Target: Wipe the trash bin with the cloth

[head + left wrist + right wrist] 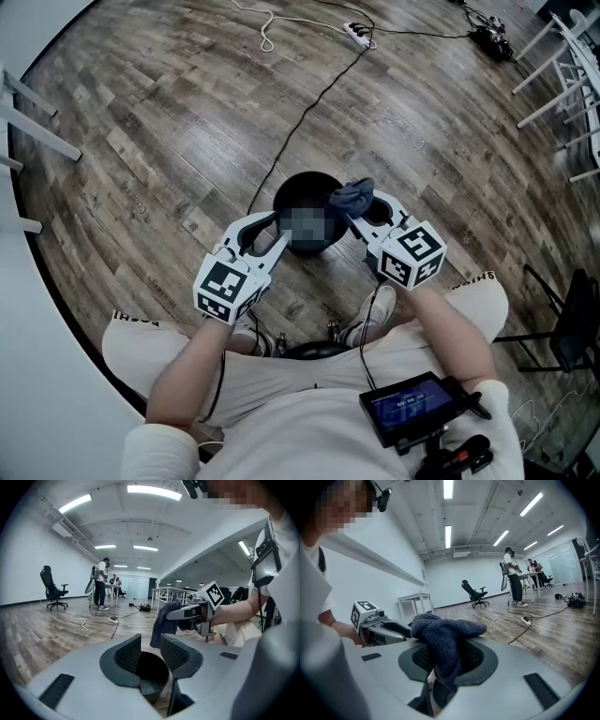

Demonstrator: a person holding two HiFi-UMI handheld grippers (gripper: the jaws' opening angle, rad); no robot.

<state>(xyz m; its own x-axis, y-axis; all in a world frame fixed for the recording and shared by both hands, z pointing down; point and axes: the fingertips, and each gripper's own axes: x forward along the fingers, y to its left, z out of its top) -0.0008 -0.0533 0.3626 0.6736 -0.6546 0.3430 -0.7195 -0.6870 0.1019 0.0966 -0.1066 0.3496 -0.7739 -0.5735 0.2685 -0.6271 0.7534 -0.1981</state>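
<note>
A black round trash bin point(295, 180) stands on the wood floor in front of the person's feet. My left gripper point(274, 234) is at its left rim. In the left gripper view its jaws point(150, 651) stand apart, and the bin point(152, 677) shows through the gap, just ahead and below, with no pad pressing on it. My right gripper point(364, 208) is at the bin's right rim, shut on a dark blue cloth point(352, 195). The cloth point(445, 639) drapes over and between that gripper's jaws, with the bin point(440, 696) just under it. From the left gripper view the cloth point(164, 623) hangs off the right gripper point(187, 613).
A black cable runs from the bin's far side to a power strip point(356, 35). White table legs point(562, 75) stand at the far right and a black chair point(572, 319) at the right. The person's shoes point(375, 314) sit close behind the bin. People stand at a table point(101, 588) far off.
</note>
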